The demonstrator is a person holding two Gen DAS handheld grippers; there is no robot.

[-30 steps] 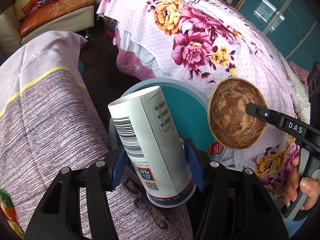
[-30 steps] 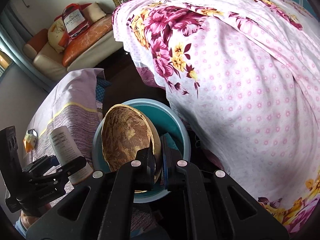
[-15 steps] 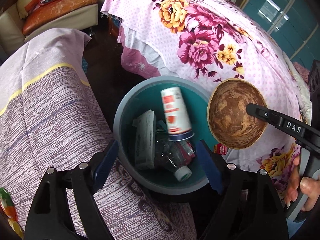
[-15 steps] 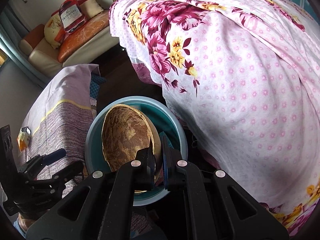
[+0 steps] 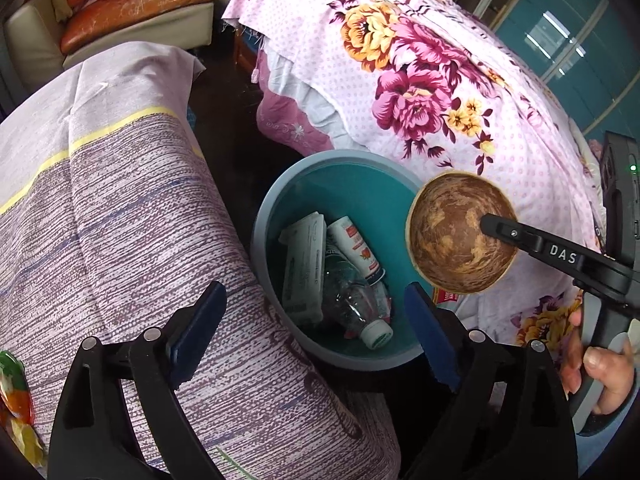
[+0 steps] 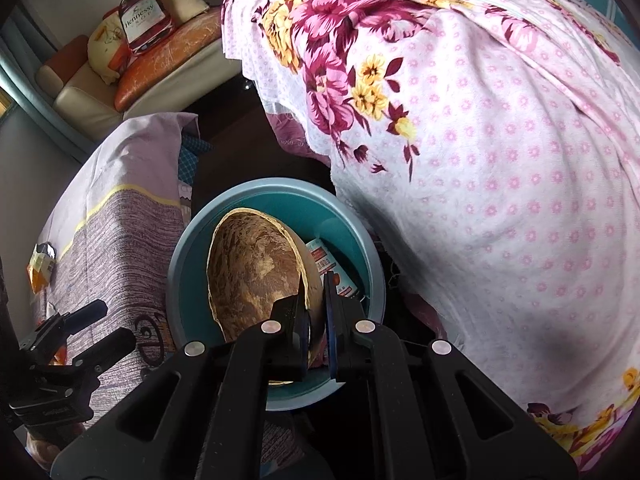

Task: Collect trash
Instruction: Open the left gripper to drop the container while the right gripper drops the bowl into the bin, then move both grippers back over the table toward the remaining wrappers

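Note:
A teal bin point(image 5: 280, 208) stands on the floor between two beds. Inside lie a white carton point(image 5: 304, 264), a clear plastic bottle point(image 5: 352, 304) and a white can with red print point(image 5: 356, 248). My left gripper point(image 5: 316, 332) is open and empty, just above the bin's near rim. My right gripper point(image 6: 316, 312) is shut on the rim of a brown coconut shell half point(image 6: 256, 268) and holds it over the bin point(image 6: 180, 280). The shell point(image 5: 452, 236) also shows in the left wrist view, at the bin's right edge.
A bed with a purple striped cover point(image 5: 100, 216) is at the left, with a colourful wrapper point(image 5: 16, 396) on it. A bed with a pink floral cover point(image 5: 420, 80) is at the right. A sofa with cushions point(image 5: 132, 4) stands at the back.
My left gripper opened and let go of the white can, which fell into the bin. The gripper then drew back slightly. The right gripper kept holding the coconut shell over the bin.

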